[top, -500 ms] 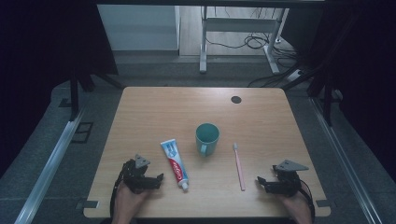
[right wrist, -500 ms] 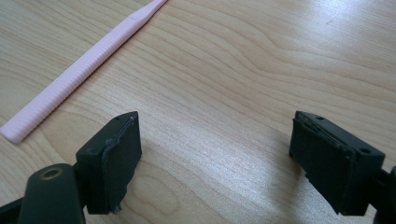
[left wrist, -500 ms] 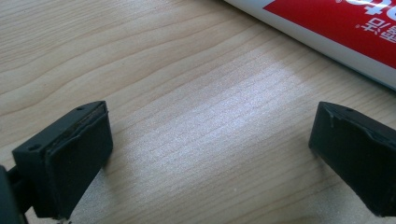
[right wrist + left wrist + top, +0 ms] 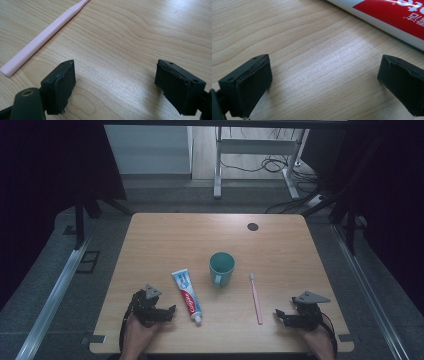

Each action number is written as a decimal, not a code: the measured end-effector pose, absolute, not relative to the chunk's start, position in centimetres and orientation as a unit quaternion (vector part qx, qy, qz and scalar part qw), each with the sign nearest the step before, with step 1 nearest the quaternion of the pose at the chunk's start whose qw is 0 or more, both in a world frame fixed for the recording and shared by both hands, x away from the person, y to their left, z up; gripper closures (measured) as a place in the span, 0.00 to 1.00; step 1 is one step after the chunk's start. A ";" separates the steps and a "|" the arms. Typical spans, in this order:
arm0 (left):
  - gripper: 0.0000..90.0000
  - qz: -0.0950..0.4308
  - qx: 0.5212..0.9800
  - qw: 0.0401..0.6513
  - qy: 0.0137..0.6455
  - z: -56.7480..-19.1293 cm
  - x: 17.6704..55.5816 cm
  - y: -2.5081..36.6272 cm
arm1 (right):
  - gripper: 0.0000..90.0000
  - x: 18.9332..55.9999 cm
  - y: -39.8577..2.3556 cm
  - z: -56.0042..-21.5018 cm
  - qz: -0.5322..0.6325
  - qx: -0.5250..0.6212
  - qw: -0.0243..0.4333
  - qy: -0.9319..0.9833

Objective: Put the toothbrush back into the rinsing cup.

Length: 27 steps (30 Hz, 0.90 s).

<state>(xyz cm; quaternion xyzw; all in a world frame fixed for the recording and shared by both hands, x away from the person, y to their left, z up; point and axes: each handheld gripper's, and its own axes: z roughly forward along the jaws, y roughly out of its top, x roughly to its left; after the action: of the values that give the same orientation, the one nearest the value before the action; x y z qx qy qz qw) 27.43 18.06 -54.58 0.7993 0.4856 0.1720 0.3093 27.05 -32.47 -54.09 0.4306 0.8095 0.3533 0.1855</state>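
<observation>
On the wooden table [image 4: 165,240] a teal mug [image 4: 221,268] stands near the middle. A white, blue and red toothpaste tube [image 4: 187,295] lies to its left, and its red label [image 4: 402,17] passes the top right of the left gripper view. A pink toothbrush [image 4: 256,298] lies to the mug's right; its handle [image 4: 40,37] runs along the upper left of the right gripper view. My left gripper [image 4: 167,312] rests open just left of the tube's cap end, bare wood between its jaws. My right gripper [image 4: 280,316] rests open right of the toothbrush, jaws empty.
A dark round grommet [image 4: 252,226] sits near the table's far right edge. A person's hands [image 4: 135,335] come over the near edge. Beyond the table are a metal frame leg [image 4: 218,165] and cables [image 4: 270,165] on the floor. Rails run along both sides.
</observation>
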 end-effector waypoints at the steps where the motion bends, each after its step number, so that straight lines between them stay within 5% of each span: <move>1: 0.00 0.172 0.800 0.309 0.484 -54.6 27.4 18.1 | 0.18 27.0 -32.5 -54.1 0.353 0.431 0.185 0.810; 27: 0.00 0.172 0.800 0.309 0.485 -54.6 27.5 18.1 | 0.29 27.0 -32.8 -53.4 0.361 0.444 0.173 0.802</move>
<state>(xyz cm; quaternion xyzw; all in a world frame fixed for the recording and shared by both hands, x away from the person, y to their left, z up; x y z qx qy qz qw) 27.46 18.06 -54.58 0.8000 0.4846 0.1719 0.3094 26.98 -32.77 -53.44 0.4437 0.8017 0.3611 0.1734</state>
